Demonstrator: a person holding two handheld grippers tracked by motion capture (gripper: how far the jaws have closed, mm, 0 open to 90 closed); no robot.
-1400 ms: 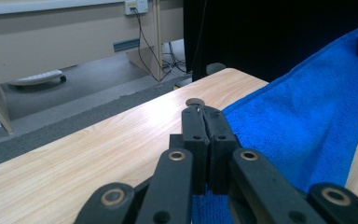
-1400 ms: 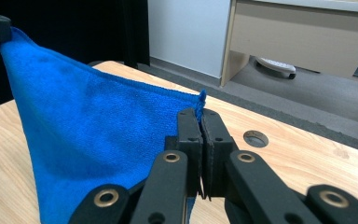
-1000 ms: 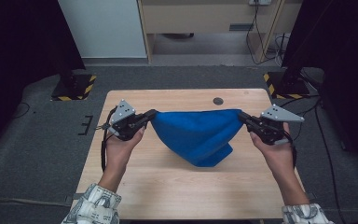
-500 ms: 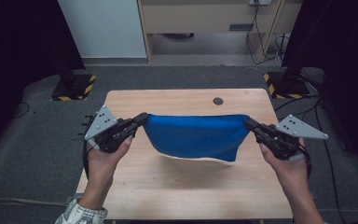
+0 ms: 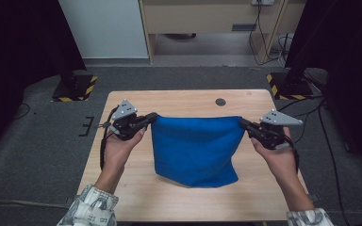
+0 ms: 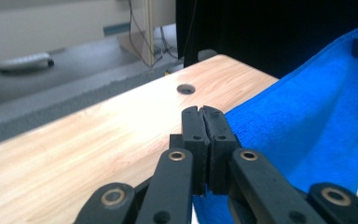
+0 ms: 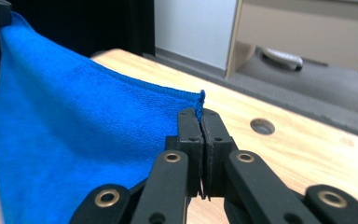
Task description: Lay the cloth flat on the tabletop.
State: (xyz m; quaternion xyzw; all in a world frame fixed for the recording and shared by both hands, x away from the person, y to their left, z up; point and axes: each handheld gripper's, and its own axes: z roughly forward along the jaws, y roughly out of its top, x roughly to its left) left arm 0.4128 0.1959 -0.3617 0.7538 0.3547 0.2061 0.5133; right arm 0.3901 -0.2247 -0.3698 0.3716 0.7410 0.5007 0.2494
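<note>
— What colour is the cloth (image 5: pixel 194 149)?
— Solid bright blue, with no print on it.
— And the table (image 5: pixel 179 101)?
— Light wood with a pale grain and one dark round hole (image 5: pixel 220 101).
— The grippers?
— Both the left gripper (image 5: pixel 152 117) and the right gripper (image 5: pixel 243 123) are black, each with a grey plate on top.
— The sleeves (image 5: pixel 90 207)?
— White with a dark check pattern.
— The floor (image 5: pixel 37 155)?
— Dark grey, with yellow-and-black striped tape (image 5: pixel 75 89).

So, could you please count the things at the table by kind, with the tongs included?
Blue cloth: 1
Tongs: 2, left tongs and right tongs, each shut on one top corner of the cloth
Wooden table: 1
Total: 4
</note>
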